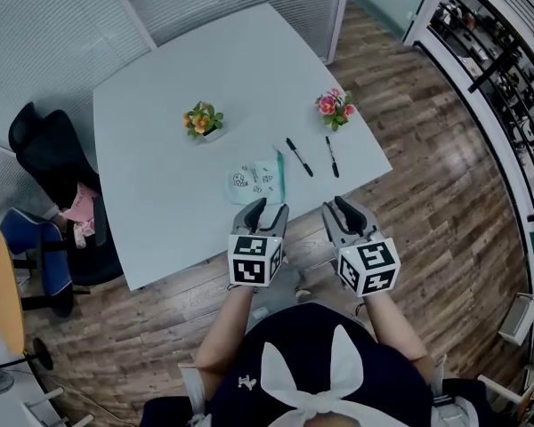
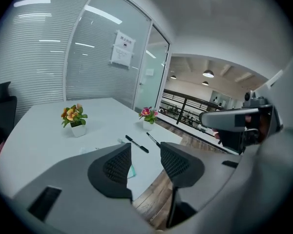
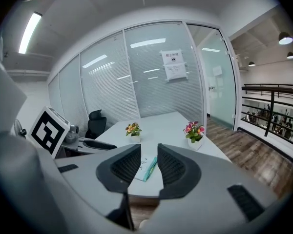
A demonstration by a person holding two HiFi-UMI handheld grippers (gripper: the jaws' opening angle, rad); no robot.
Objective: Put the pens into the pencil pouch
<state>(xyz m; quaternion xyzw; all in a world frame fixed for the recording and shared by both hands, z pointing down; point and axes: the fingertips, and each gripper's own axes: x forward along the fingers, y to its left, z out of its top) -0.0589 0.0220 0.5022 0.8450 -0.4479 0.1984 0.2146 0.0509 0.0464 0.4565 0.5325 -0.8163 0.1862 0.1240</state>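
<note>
Two black pens lie on the pale table: one (image 1: 299, 157) nearer the middle, the other (image 1: 333, 157) close to the right edge. They also show as the left pen (image 2: 136, 144) and the right pen (image 2: 153, 139). A light pencil pouch (image 1: 256, 181) with a teal edge lies flat just left of them, seen too as the pouch (image 3: 147, 166). My left gripper (image 1: 265, 208) hovers at the table's near edge, just short of the pouch, open and empty. My right gripper (image 1: 345, 210) hangs beside it, short of the pens, open with nothing between its jaws.
A potted orange flower (image 1: 204, 120) stands mid-table and a pink one (image 1: 335, 107) near the right edge. A black office chair (image 1: 49, 154) with a pink item sits left of the table (image 1: 160, 78). Wood floor surrounds it; glass walls stand behind.
</note>
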